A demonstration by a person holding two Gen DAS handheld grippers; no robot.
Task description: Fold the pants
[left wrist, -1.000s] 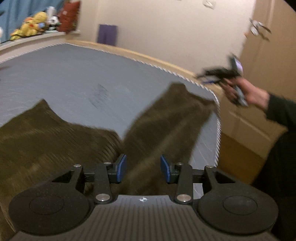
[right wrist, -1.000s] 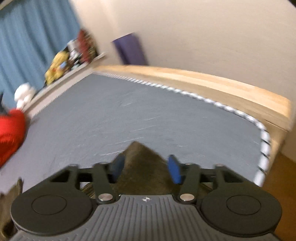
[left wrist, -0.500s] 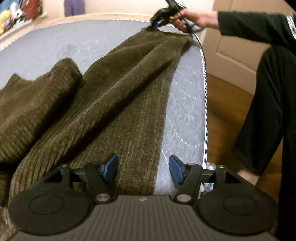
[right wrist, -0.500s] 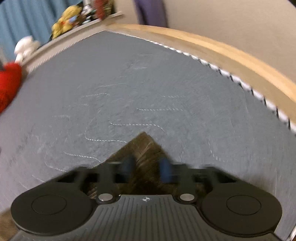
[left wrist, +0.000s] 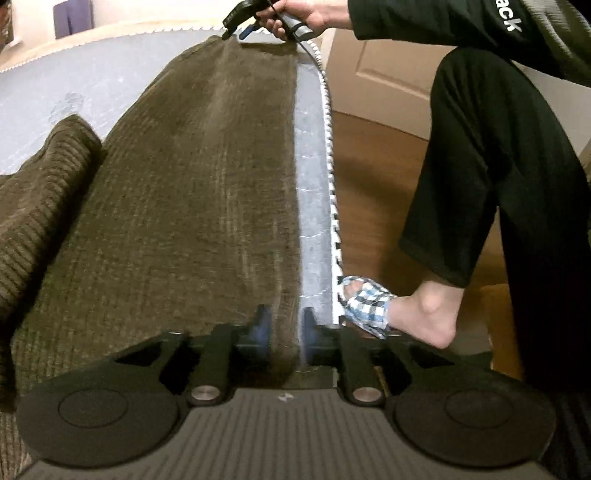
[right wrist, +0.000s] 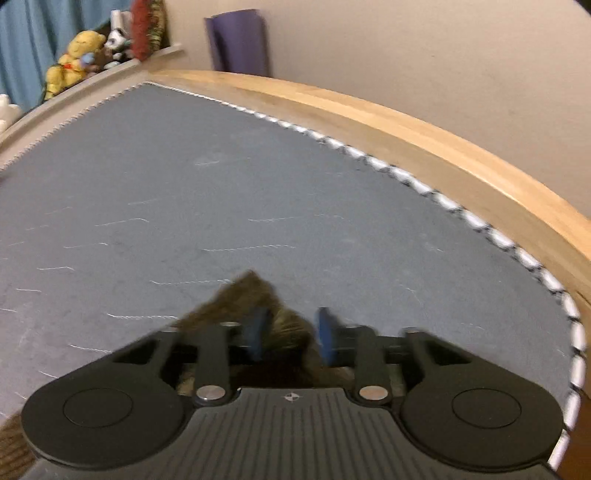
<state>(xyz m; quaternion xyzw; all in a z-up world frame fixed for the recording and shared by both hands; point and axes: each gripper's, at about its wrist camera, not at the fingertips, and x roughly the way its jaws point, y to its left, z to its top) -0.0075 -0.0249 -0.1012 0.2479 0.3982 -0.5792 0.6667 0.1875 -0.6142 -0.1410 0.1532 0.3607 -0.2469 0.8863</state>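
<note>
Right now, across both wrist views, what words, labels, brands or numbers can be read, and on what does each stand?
"ack": white letters on the person's black sleeve at the top right of the left wrist view; the start of the word is cut off by the picture's edge.
Small round mark on the left gripper's grey body: a symbol, no letters.
The same round mark on the right gripper's body: no letters.
Nothing readable on the brown pants, the mattress or the shelf toys.

We see dim, warm indoor light with no hard shadows or glare, and both views look soft and grainy. Our blue pads smear with motion blur, and so does the mattress piping in the right view. Fisheye bending curves the bed frame, and the corners fall to black.
</note>
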